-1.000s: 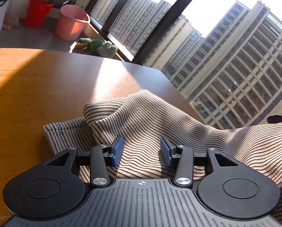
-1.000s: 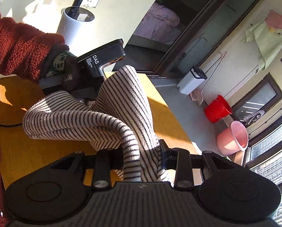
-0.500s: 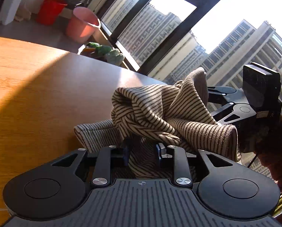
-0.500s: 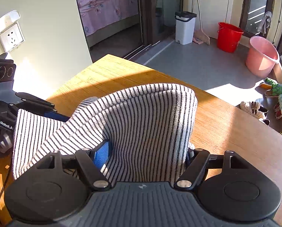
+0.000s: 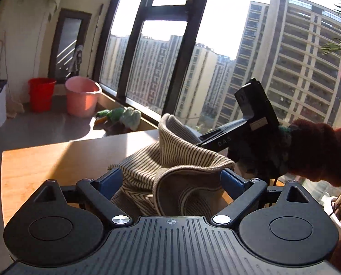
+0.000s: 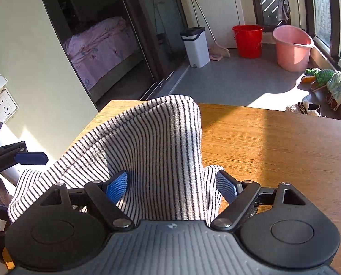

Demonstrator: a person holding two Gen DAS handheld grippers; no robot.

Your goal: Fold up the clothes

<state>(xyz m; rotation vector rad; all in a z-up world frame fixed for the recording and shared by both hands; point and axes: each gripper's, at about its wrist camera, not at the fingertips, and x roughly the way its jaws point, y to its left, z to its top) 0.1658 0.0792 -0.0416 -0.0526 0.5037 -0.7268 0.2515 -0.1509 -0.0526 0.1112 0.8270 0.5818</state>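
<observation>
Right wrist — striped garment humped upward.

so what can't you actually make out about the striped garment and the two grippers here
- Striped knit garment, right wrist view: its lower part is hidden behind the right gripper, whose opening jaws stand clear of it.
- Left wrist view: bunched folds hide the garment's shape; it lies between the left gripper's opening jaws.
- Wooden table: its near edge is cut off in both views.

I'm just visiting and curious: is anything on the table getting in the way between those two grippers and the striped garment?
Nothing visible does. The striped garment already lies bunched between the opening jaws of the right gripper and left gripper; the wooden table beside it shows no other objects.
</observation>
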